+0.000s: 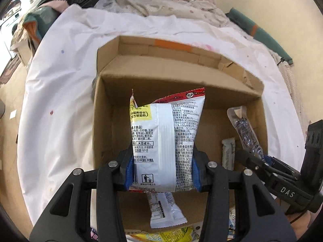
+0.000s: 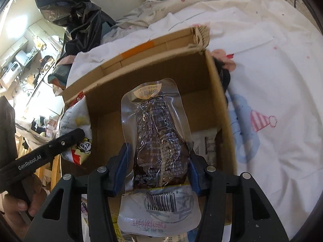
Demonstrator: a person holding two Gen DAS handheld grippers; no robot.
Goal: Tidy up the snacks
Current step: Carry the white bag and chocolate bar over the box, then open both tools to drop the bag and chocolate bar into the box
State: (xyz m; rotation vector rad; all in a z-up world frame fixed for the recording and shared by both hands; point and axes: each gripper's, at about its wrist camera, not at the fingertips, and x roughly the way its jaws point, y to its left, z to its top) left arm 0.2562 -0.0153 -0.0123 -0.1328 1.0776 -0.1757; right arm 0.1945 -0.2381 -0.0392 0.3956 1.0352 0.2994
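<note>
snacks: two packets are in hand at once, both held above the open cardboard box [image 1: 105, 121] that sits on a white printed sheet [image 1: 60, 100].
white packet [image 1: 167, 139]: a puffy printed bag, clamped across its lower part by the left gripper [image 1: 162, 173]; the blue pads [image 1: 130, 171] press on both its sides and it stands upright over the left half of the box.
clear pouch [image 2: 159, 133]: a vacuum-sealed dark snack with a barcode at its near end, pinched by the right gripper [image 2: 157, 173] across its middle; the jaws stand partly apart because the pouch fills them. it hangs over the right half of the box.
already inside: a small white stick pack [image 1: 229, 153] lies on the box floor near the right wall; another white packet [image 1: 165, 211] and a yellow one [image 1: 171, 236] lie at the near edge, below the left gripper, and whether they are in the box or before it i cannot tell.
step in hand, as i judge it: lowering both packets into the box.
how to do it well: keep the two grippers apart so they do not knock; bring each packet low before letting go so it lies flat and does not tip over the wall; set the puffy bag down in the bare left half, the pouch beside the stick pack and not on it.
risk: the slick pouch may slide from the pads if tilted further.
</note>
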